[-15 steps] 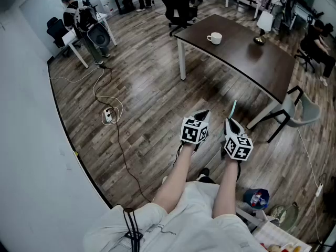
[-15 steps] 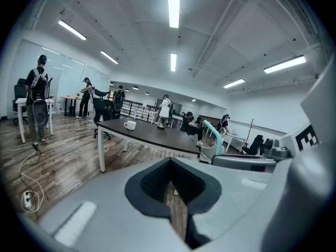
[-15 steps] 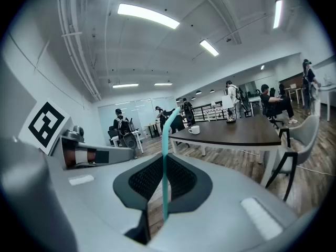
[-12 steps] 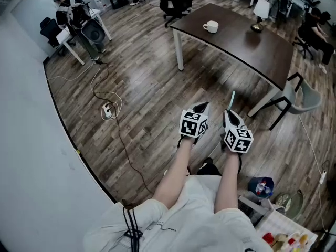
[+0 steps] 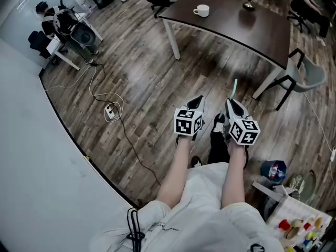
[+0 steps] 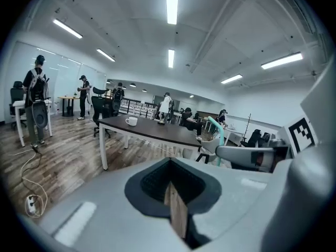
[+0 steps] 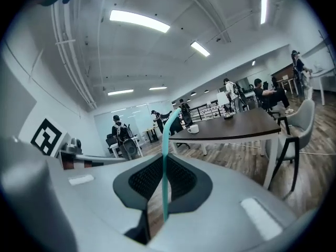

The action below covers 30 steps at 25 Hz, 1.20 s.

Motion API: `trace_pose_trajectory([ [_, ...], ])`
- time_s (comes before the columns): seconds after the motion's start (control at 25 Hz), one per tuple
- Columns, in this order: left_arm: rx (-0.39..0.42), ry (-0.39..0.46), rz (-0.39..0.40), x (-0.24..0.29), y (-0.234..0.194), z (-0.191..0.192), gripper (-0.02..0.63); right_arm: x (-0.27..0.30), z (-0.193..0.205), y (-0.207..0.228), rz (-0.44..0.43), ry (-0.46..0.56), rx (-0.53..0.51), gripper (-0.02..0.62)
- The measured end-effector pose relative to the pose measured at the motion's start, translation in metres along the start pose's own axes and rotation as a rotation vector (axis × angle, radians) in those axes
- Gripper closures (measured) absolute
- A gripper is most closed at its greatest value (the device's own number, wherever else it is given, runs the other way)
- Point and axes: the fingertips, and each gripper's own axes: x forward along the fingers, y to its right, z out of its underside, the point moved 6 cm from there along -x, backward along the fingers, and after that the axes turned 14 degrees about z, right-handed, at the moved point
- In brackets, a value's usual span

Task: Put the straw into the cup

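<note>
A white cup stands on the dark brown table far ahead of me; it also shows small in the left gripper view as the cup and in the right gripper view as the cup. My right gripper is shut on a teal bendy straw, whose tip sticks up past the jaws. My left gripper is shut with nothing in it, level with the right one and close beside it. Both hang over the wood floor, well short of the table.
A grey chair stands at the table's right end. A power strip and cable lie on the floor to the left. People and office chairs are at the far left. A small lamp-like object sits on the table.
The view has tilted down and forward: the table and cup have slid toward the top of the head view. Both grippers keep their hold and stay side by side.
</note>
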Motion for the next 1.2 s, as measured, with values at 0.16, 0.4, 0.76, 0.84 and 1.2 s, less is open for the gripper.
trace_pose_trajectory([
  [0.16, -0.027, -0.002, -0.026, 0.009, -0.029, -0.004, 0.606, 0.029, -0.017, 0.002, -0.040, 0.012, 0.028, 0.548],
  [0.4, -0.094, 0.054, -0.076, 0.038, -0.086, -0.047, 0.606, 0.098, -0.058, 0.014, -0.043, 0.036, 0.051, 0.548],
  [0.76, -0.003, 0.076, -0.101, 0.101, -0.142, -0.161, 0.606, 0.211, -0.175, 0.050, -0.109, 0.134, 0.115, 0.547],
  [0.84, 0.005, 0.087, -0.101, 0.116, -0.147, -0.179, 0.606, 0.227, -0.189, 0.050, -0.134, 0.139, 0.093, 0.547],
  [1.2, 0.063, 0.064, -0.095, 0.173, -0.158, -0.205, 0.606, 0.287, -0.210, 0.074, -0.190, 0.135, 0.147, 0.546],
])
